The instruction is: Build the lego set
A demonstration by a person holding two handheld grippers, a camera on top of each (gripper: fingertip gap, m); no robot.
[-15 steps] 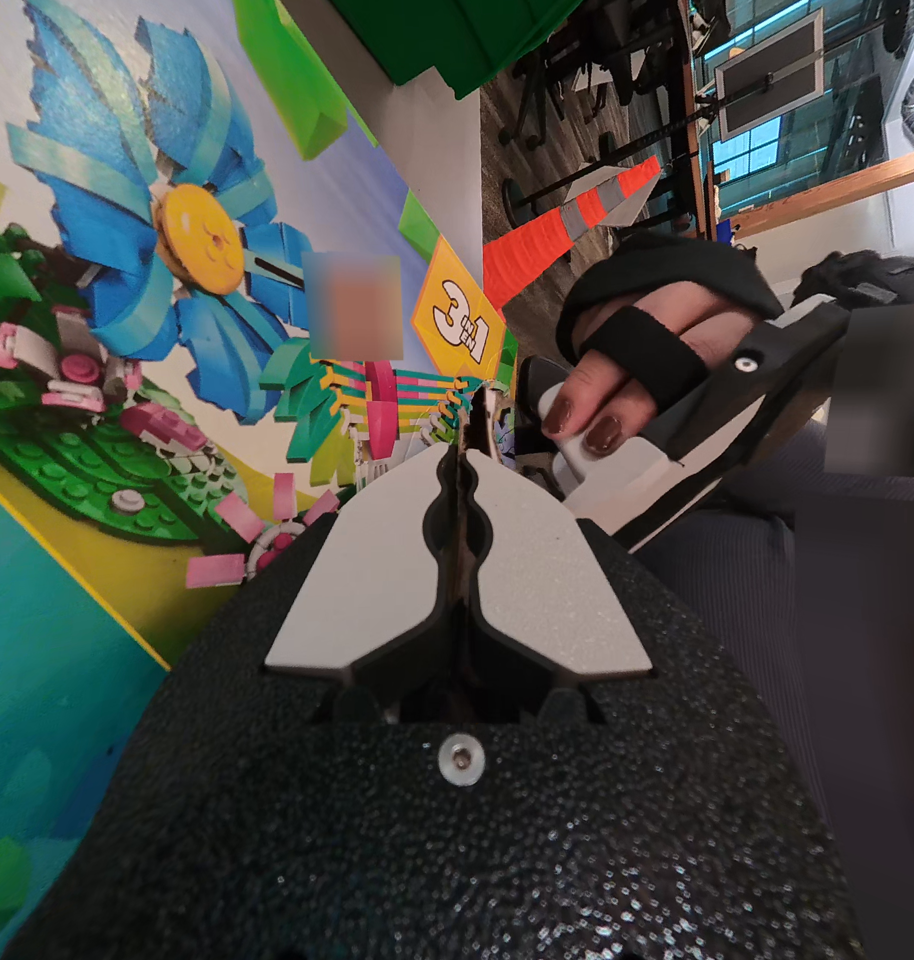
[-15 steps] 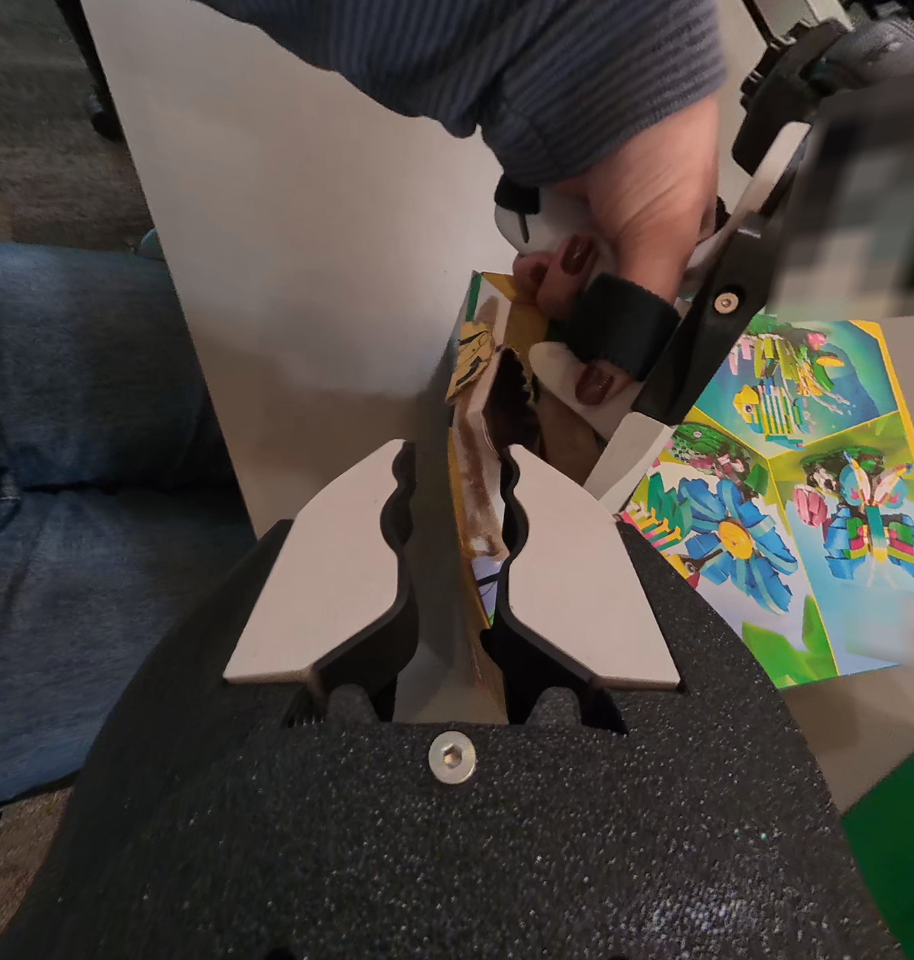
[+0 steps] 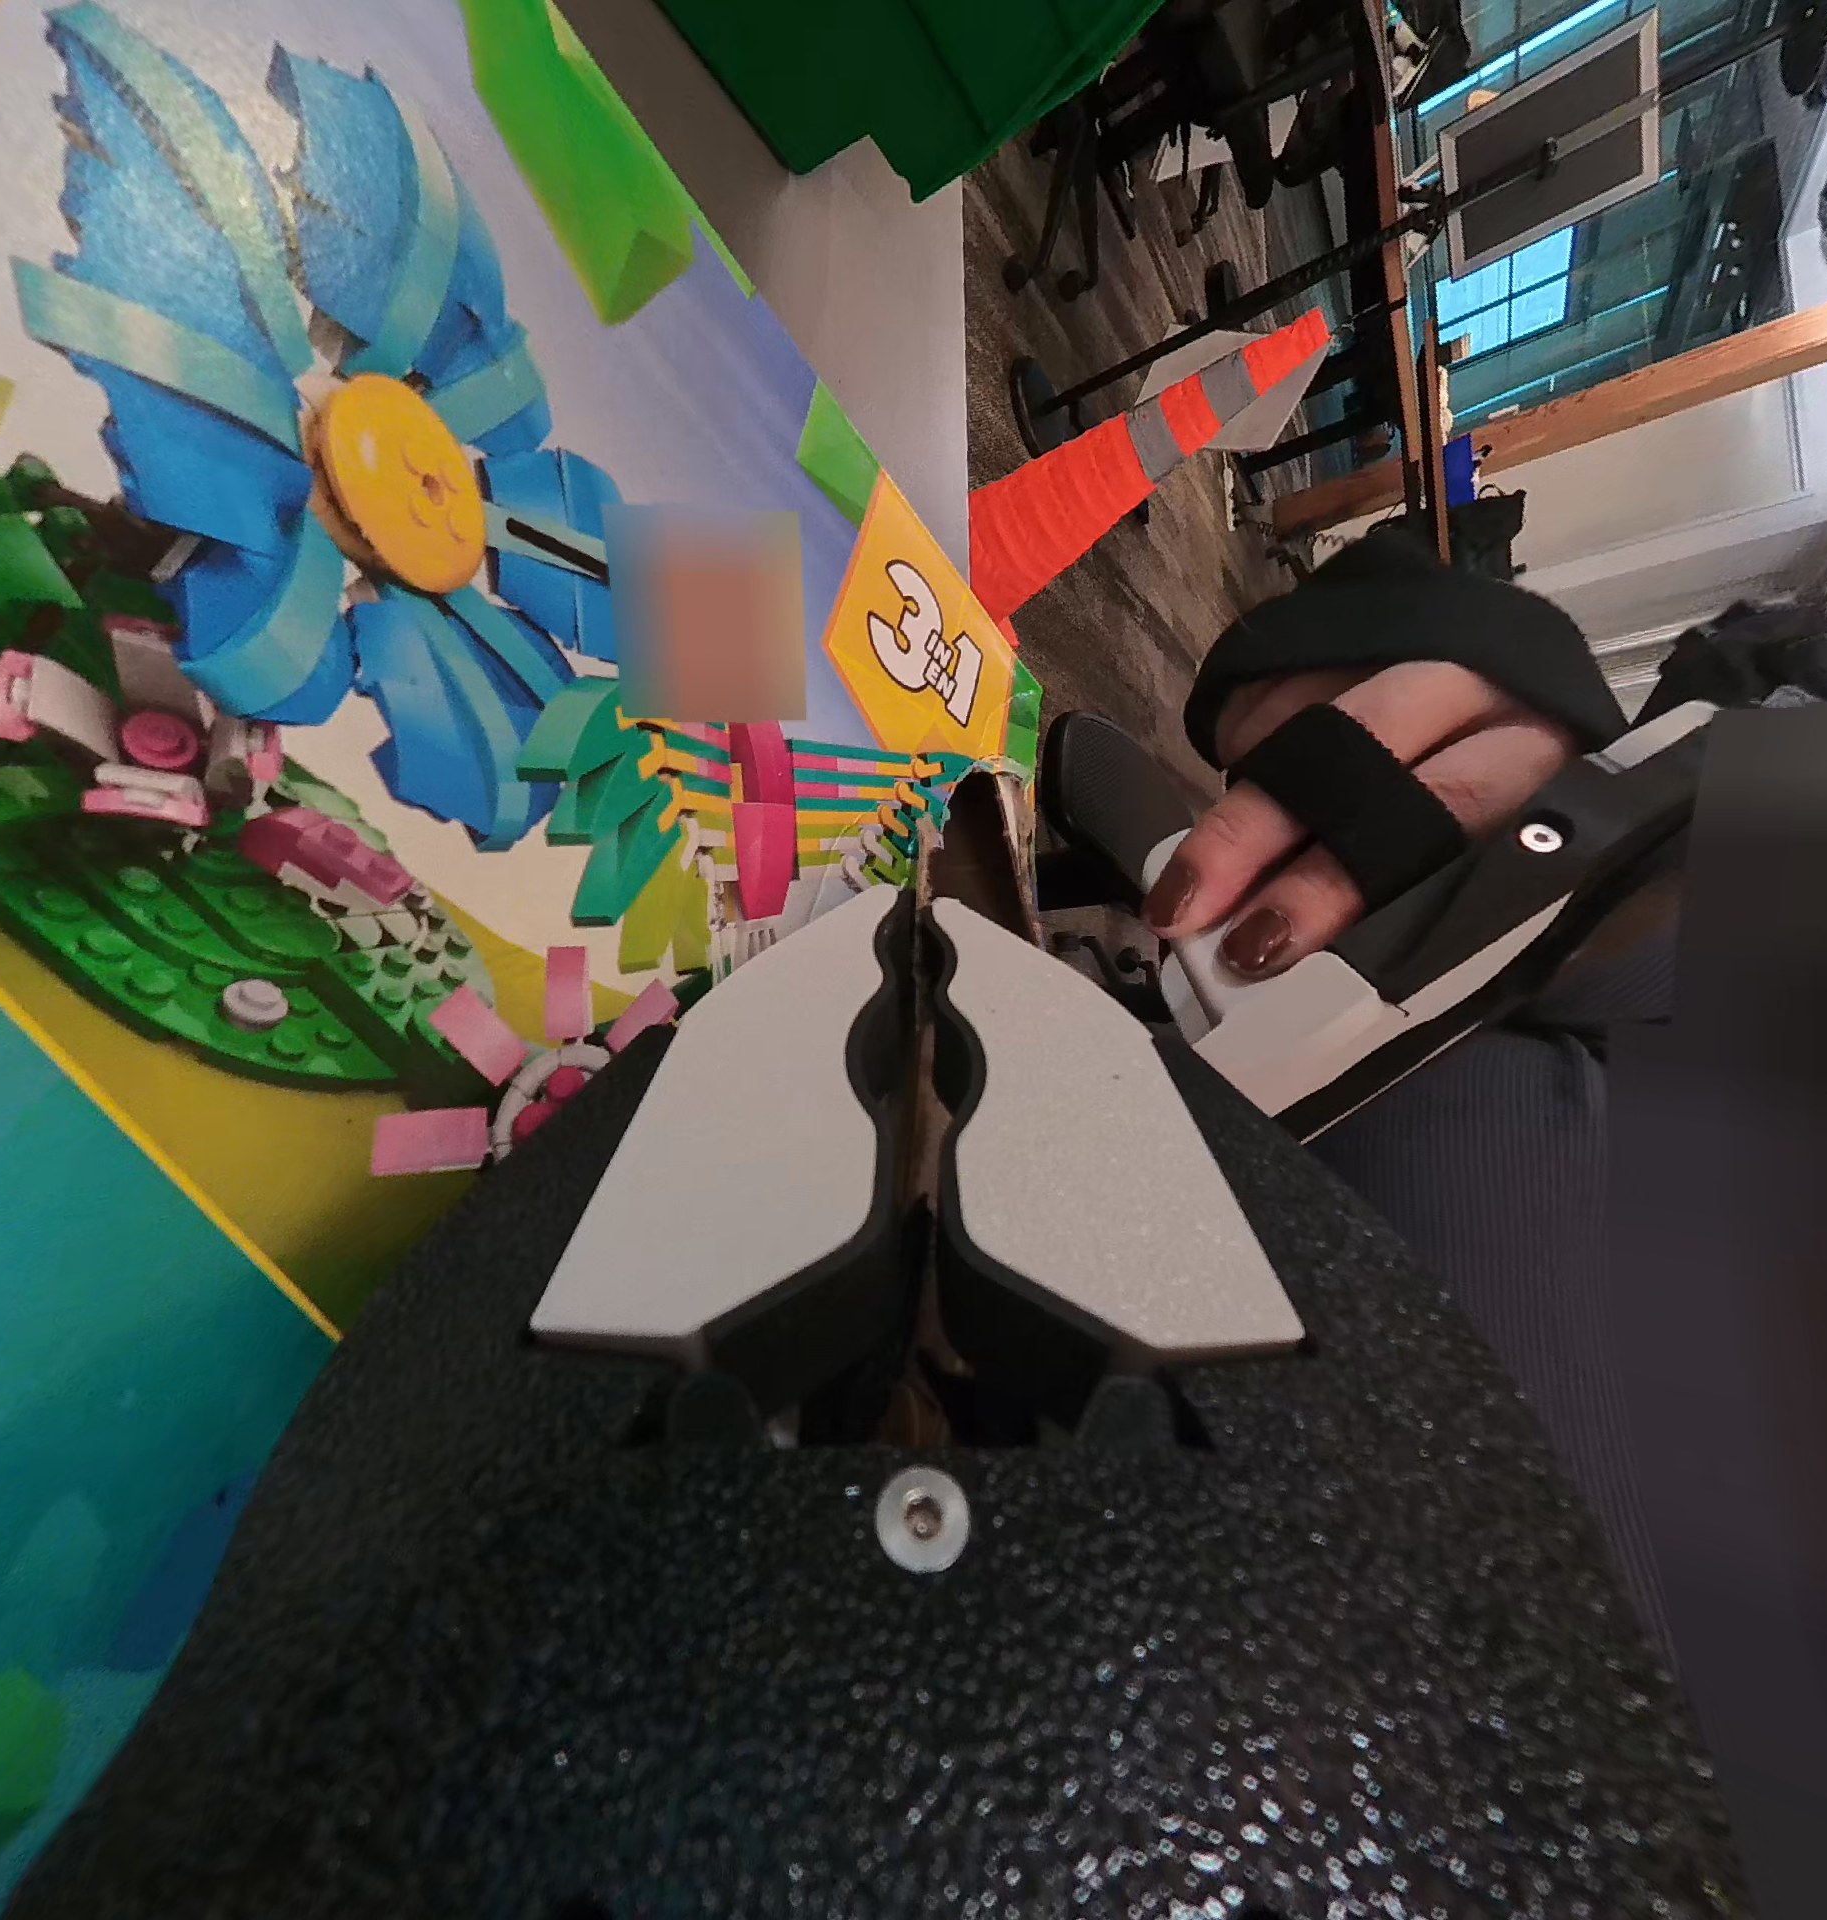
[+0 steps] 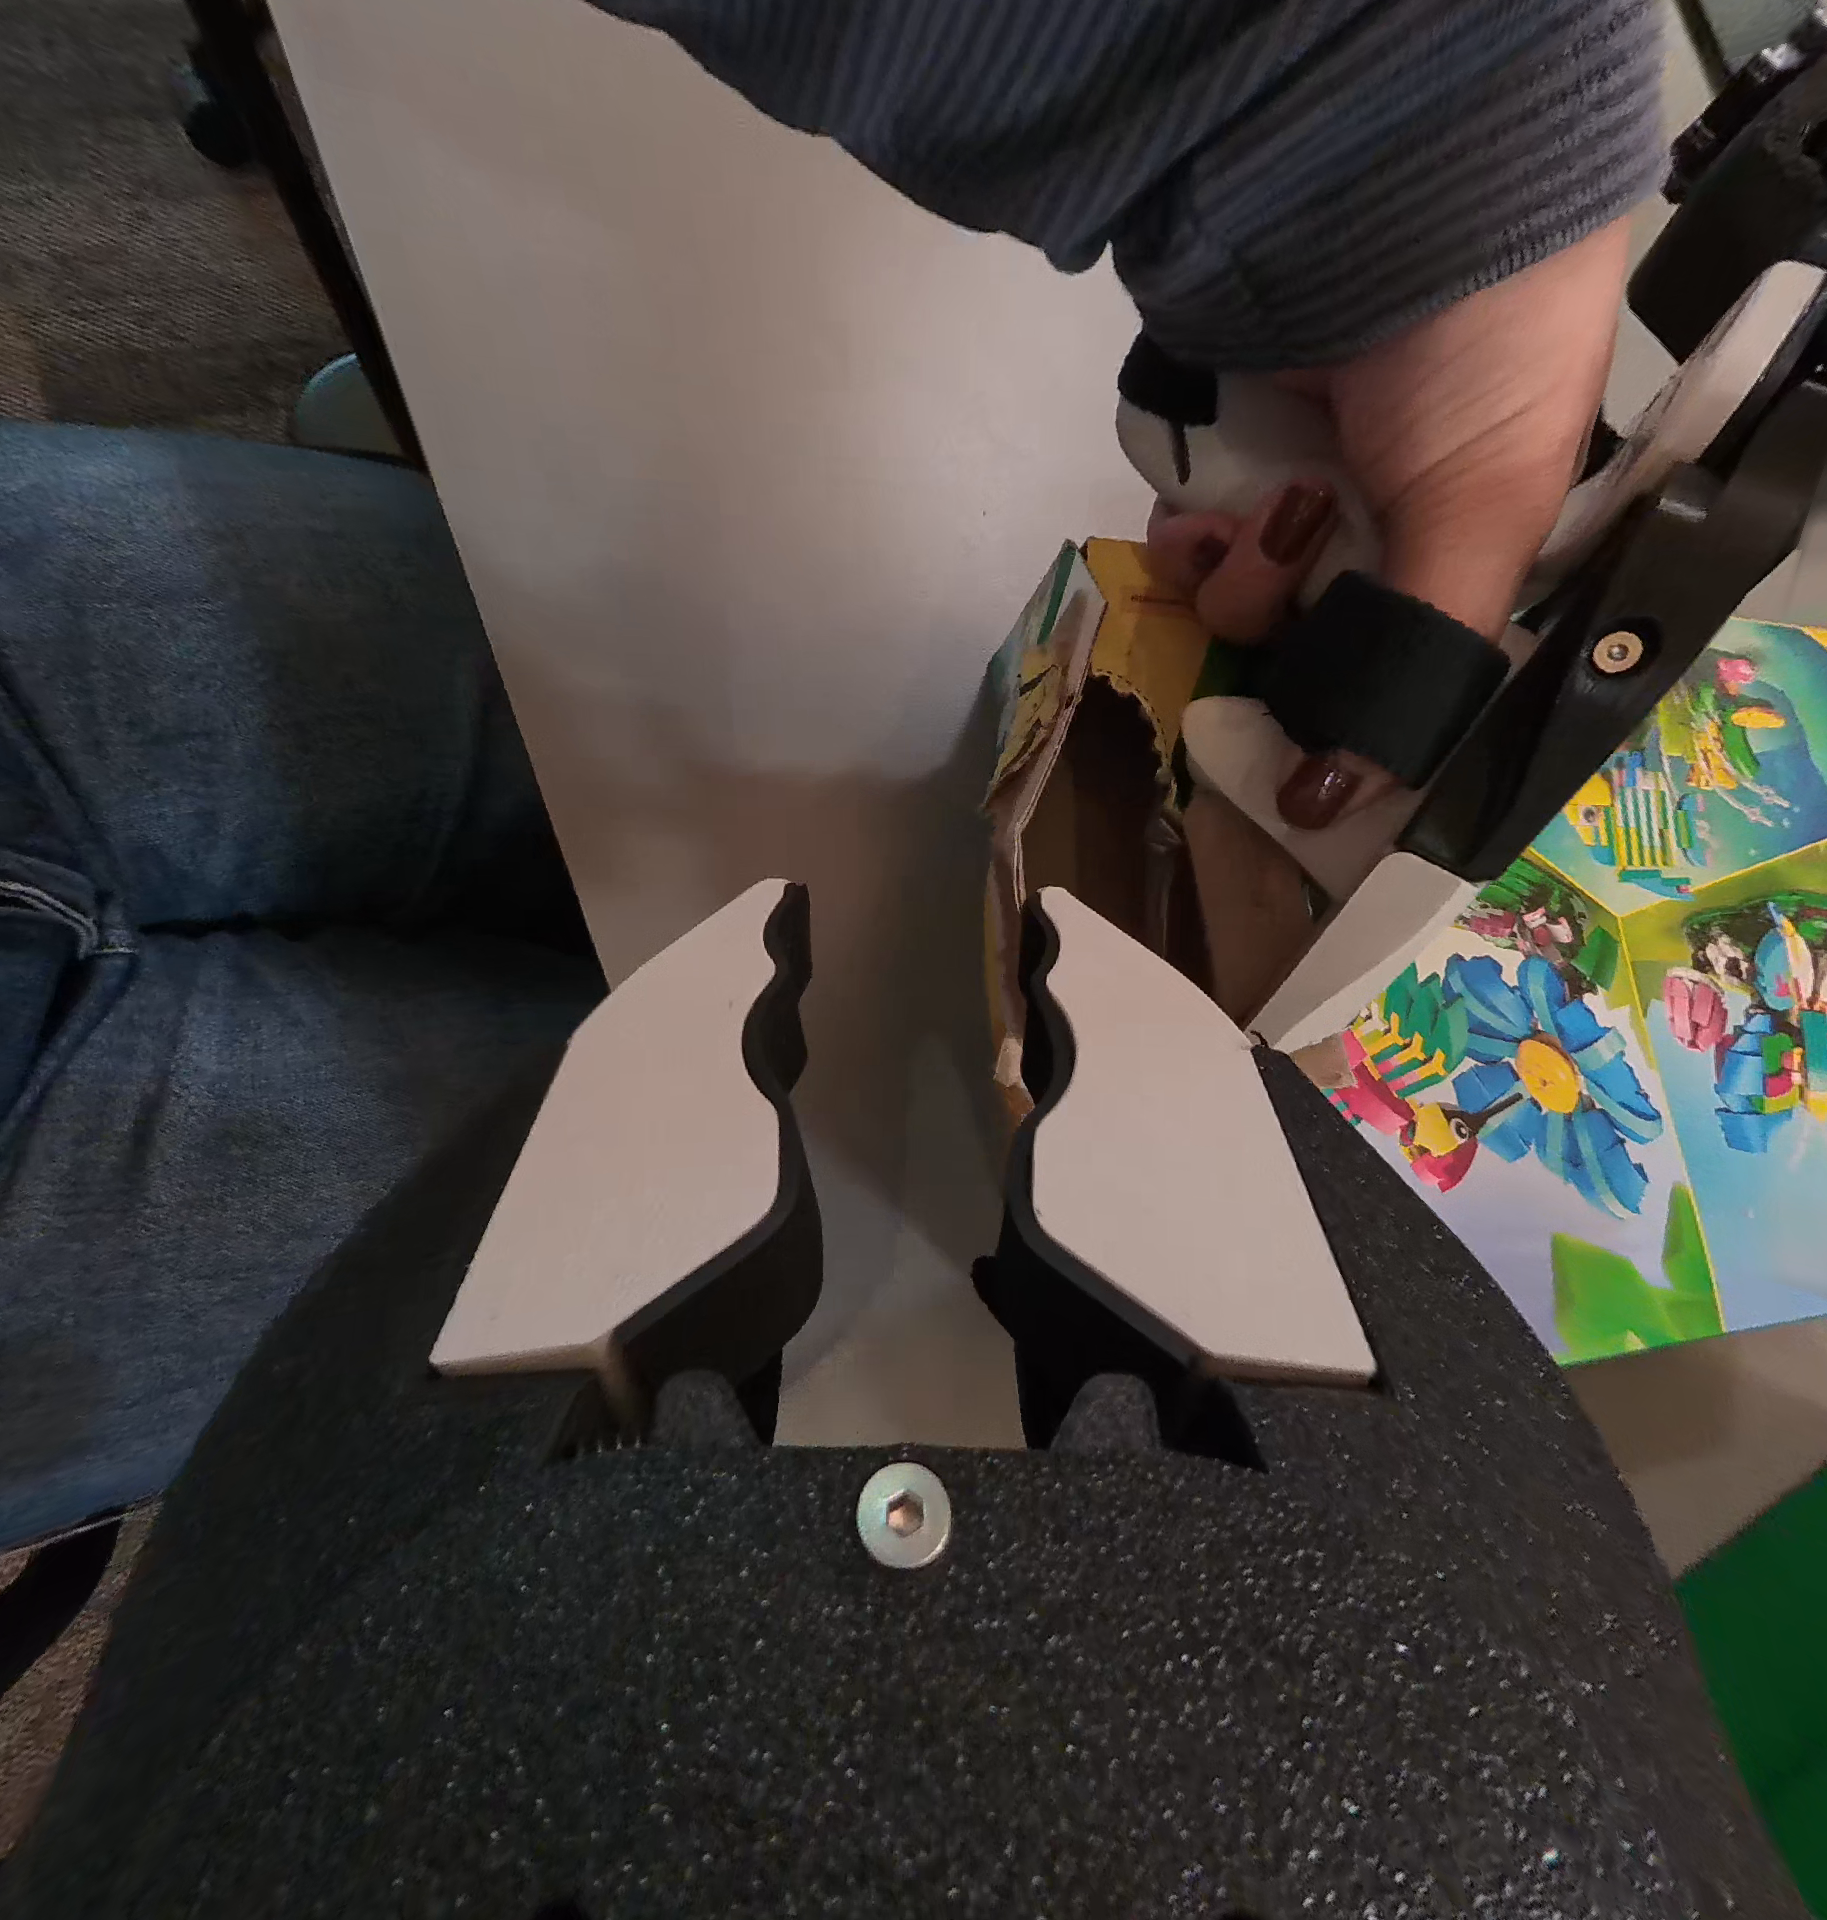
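We see an orange-and-grey cone (image 3: 1148, 457) lying at 1 o'clock, a green bin (image 3: 888, 73) at 12, white table (image 4: 680, 468), jeans (image 4: 161, 831) at 9.

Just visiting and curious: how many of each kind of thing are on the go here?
Hand-held grippers: 2 (left, right)
Lego box: 1
Green bin: 1
Total: 4

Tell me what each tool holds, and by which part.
Left tool is shut on the lego box at its torn end flap. Right tool is open, holding nothing.
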